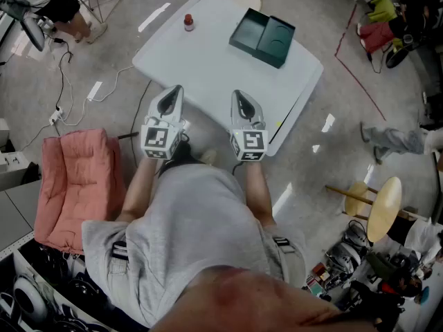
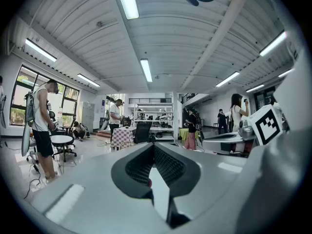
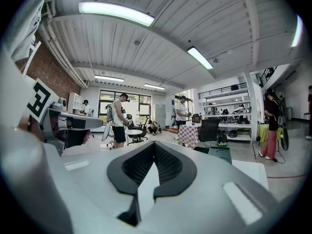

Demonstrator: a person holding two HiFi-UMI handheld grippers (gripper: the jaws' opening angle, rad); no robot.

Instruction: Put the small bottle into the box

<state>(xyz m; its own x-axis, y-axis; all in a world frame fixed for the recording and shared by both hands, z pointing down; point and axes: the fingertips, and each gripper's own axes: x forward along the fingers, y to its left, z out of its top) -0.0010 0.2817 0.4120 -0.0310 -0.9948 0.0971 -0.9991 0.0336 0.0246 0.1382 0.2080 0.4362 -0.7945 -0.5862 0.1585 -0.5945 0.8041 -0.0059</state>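
The left gripper (image 1: 174,92) and right gripper (image 1: 238,97) are being held over the white counter's (image 1: 214,71) near edge, each with fingers (image 2: 138,165) pressed together on nothing. The small bottle (image 1: 188,23), red-capped, is standing well beyond the left fingers. The open dark green box (image 1: 263,38) is lying well beyond the right fingers.

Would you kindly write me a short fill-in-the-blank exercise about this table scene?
1. In the head view, the small bottle stands to the ____ of the dark green box.
2. The box lies on the white table with its lid ____.
3. The left hand-held gripper has its jaws ____, with nothing between them.

Missing words: left; open; shut.
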